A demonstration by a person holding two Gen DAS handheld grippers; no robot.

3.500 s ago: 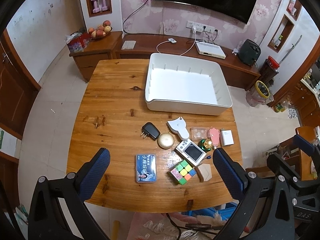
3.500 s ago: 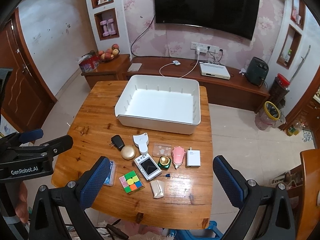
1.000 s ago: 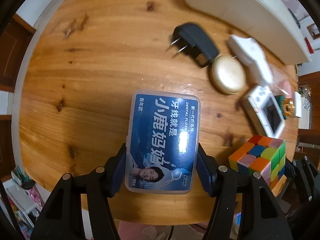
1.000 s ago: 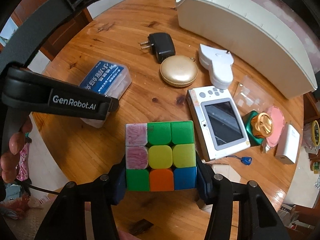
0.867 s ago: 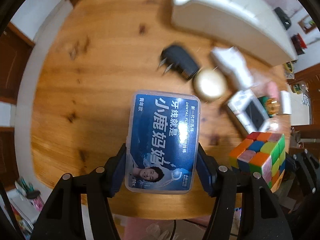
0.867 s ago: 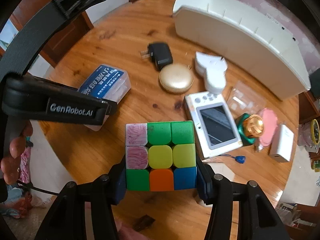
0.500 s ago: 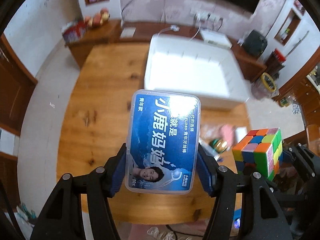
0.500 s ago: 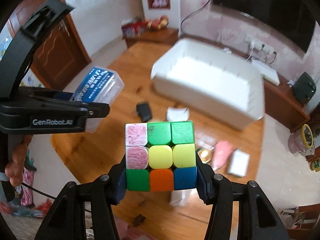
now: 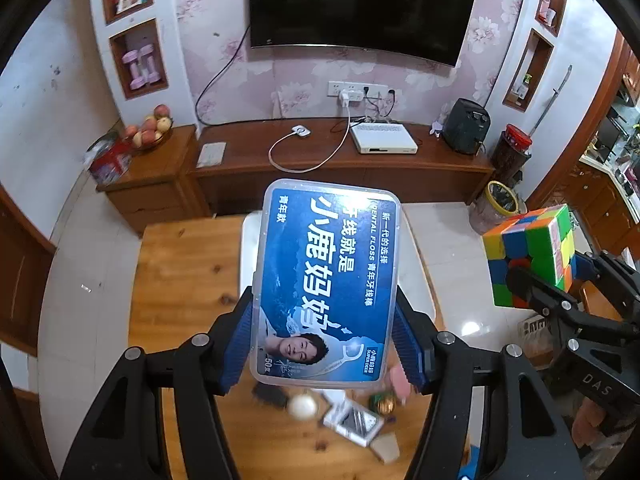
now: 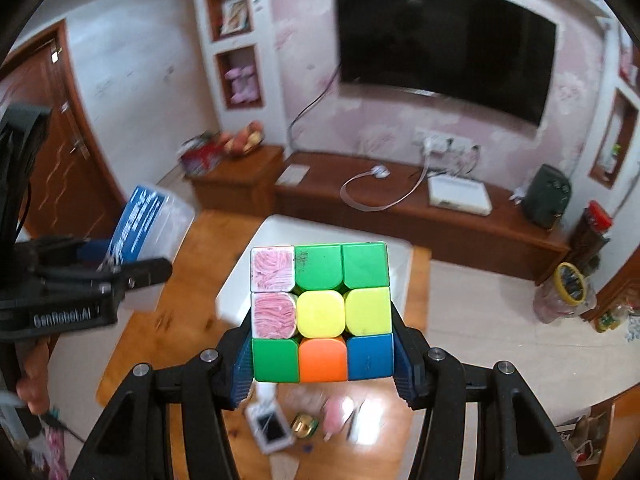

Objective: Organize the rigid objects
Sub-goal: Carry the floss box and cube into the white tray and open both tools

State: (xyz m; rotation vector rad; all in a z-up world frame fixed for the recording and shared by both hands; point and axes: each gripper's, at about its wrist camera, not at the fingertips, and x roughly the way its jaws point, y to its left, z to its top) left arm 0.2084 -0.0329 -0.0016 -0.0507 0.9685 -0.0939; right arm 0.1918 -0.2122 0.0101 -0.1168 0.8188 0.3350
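Left gripper grasping a blue floss box, right gripper grasping a puzzle cube, both high above wooden table, white bin beyond.

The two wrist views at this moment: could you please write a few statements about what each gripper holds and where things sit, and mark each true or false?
1. The left gripper is clamped on the dental floss box. True.
2. The right gripper holds nothing. False: it is shut on the puzzle cube.
3. Both held items are lifted off the wooden table. True.
4. The handheld game console lies inside the white bin. False: it lies on the table, in front of the bin.
5. The cube face toward the right wrist camera has a blue centre tile. False: its centre is yellow.
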